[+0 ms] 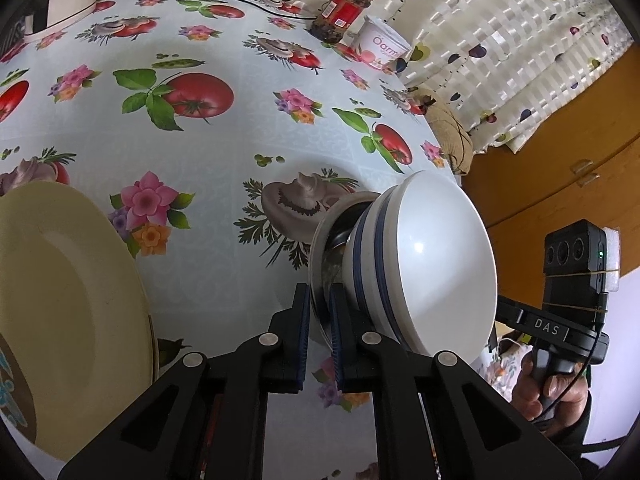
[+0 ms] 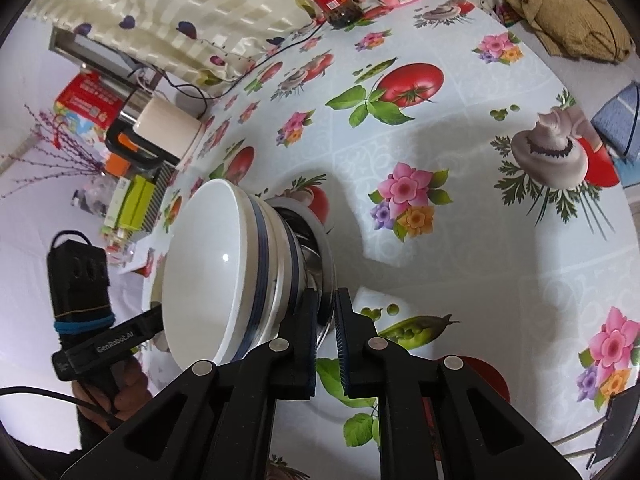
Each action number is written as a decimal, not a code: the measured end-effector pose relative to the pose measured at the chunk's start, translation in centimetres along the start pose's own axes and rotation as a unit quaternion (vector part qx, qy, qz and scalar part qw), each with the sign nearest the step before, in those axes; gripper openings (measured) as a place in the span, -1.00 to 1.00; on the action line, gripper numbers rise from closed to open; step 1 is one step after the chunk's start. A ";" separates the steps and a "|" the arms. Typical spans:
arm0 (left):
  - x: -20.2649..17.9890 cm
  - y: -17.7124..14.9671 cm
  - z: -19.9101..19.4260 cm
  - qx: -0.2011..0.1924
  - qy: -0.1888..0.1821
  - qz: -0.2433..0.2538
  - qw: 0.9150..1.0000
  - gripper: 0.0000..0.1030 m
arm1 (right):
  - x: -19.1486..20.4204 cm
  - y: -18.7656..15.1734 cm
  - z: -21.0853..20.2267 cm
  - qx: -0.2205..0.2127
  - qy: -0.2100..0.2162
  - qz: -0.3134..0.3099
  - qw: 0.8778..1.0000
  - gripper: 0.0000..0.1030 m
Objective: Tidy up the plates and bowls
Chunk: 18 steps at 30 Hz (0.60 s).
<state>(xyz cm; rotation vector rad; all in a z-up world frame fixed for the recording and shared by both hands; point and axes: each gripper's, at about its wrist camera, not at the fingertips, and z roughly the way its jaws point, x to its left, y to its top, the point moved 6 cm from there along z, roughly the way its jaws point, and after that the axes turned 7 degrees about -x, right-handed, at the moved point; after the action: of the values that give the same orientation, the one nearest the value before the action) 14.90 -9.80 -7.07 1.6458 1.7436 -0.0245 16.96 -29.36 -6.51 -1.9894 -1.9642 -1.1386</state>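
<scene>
left gripper (image 1: 320, 334) nearly closed, its blue-padded fingers (image 1: 303, 340) pinching the thin rim of a steel bowl (image 1: 320, 268) from either side. right gripper (image 2: 327, 334) set the same way on that rim, seen from the opposite side, fingers (image 2: 344, 340) close together with the metal edge between them. a stack of white bowls (image 1: 424, 264) with dark blue bands sits nested in the steel bowl, the whole lot appearing tipped sideways in both views (fisheye distortion, so true tilt is hard to judge) and held over the table. table covered by a pale blue tablecloth (image 1: 224, 148) printed with tomatoes, mushrooms, flowers and pea pods. a cream plate (image 1: 64, 300) sits at the left edge of the left wrist view, well apart from the bowls. at the far edge of the table a jar (image 1: 344, 10) with a red lid and label stands just beside a yogurt tub (image 1: 382, 44). heart-print curtain (image 1: 500, 32) hangs behind them. a tan woven cushion (image 2: 572, 12) lies past the table's edge near the curtain.
</scene>
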 end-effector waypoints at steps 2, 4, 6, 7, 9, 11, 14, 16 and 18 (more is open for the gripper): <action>-0.1 0.0 -0.1 -0.001 0.001 0.001 1.000 -0.84 | 0.0 -0.1 0.0 0.001 -0.005 0.001 1.000 -0.80; -0.1 0.1 -0.2 -0.001 0.001 0.000 1.000 -0.84 | 0.0 -0.2 0.0 0.003 -0.008 0.002 1.000 -0.80; -0.1 0.2 -0.4 -0.003 0.001 0.001 1.000 -0.84 | 0.1 -0.2 0.0 0.003 -0.009 0.002 1.000 -0.80; -0.2 0.2 -0.5 -0.004 0.001 0.001 1.000 -0.84 | 0.1 -0.2 0.0 0.003 -0.009 0.002 1.000 -0.80; -0.2 0.3 -0.8 -0.006 0.001 0.001 1.000 -0.84 | 0.3 -0.1 -0.1 0.001 -0.009 0.000 1.000 -0.80; -0.2 0.4 -1.0 -0.008 0.002 0.001 1.000 -0.84 | 0.5 0.1 -0.3 0.000 -0.010 -0.002 1.000 -0.80; -0.2 0.6 -1.5 -0.011 0.002 -0.001 1.000 -0.84 | 1.0 0.3 -0.4 0.001 -0.012 -0.006 1.000 -0.80; -0.2 0.7 -1.9 -0.014 0.003 -0.002 1.000 -0.84 | 1.3 0.4 -0.5 0.001 -0.012 -0.009 1.000 -0.80; -0.1 0.9 -2.4 -0.018 0.005 -0.003 1.000 -0.84 | 1.7 0.6 -0.6 0.002 -0.012 -0.012 1.000 -0.80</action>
<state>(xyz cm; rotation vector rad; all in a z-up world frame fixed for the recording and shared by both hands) 14.51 -8.62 -4.90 1.6184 1.7458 0.0113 17.02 -28.38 -4.88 -1.9921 -2.0062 -1.1213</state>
